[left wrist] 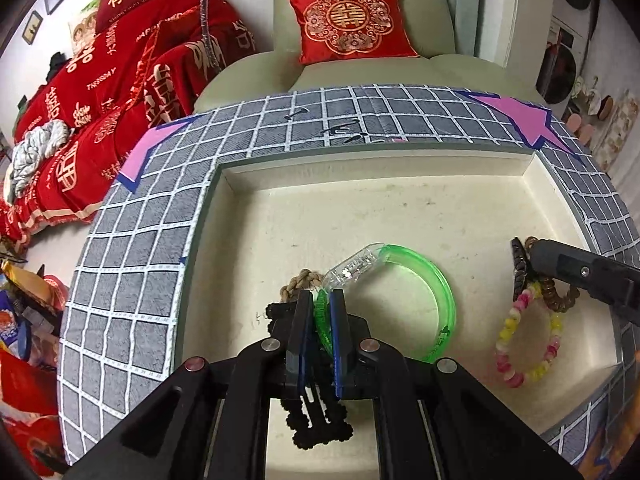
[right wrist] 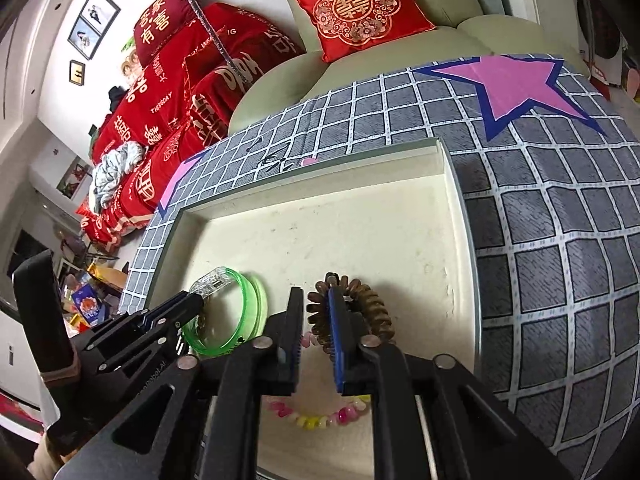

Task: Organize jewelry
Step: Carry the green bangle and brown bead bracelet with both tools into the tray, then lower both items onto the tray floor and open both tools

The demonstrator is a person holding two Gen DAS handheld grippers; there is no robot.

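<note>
A cream tray (left wrist: 360, 204) (right wrist: 360, 220) lies on a grey checked cloth. My left gripper (left wrist: 320, 300) (right wrist: 196, 300) is shut on a green bangle (left wrist: 440, 280) (right wrist: 250, 312) with a clear clasp, whose far side rests on the tray floor. A tan braided cord (left wrist: 304, 280) and a black scalloped piece (left wrist: 320, 432) lie under that gripper. My right gripper (right wrist: 314, 296) (left wrist: 524, 264) stands slightly open over a brown spiral band (right wrist: 364, 304) (left wrist: 558, 296), one finger across its loop, pads apart. A pink and yellow bead bracelet (right wrist: 316, 420) (left wrist: 528, 340) lies just below it.
The grey checked cloth (left wrist: 132, 280) (right wrist: 560, 260) bears pink stars with blue edges (right wrist: 512, 80) (left wrist: 516, 112). Behind the table stand a pale green armchair (left wrist: 360, 72) with a red cushion (left wrist: 348, 20) and a sofa with red covers (left wrist: 120, 80). Clutter lies on the floor at left.
</note>
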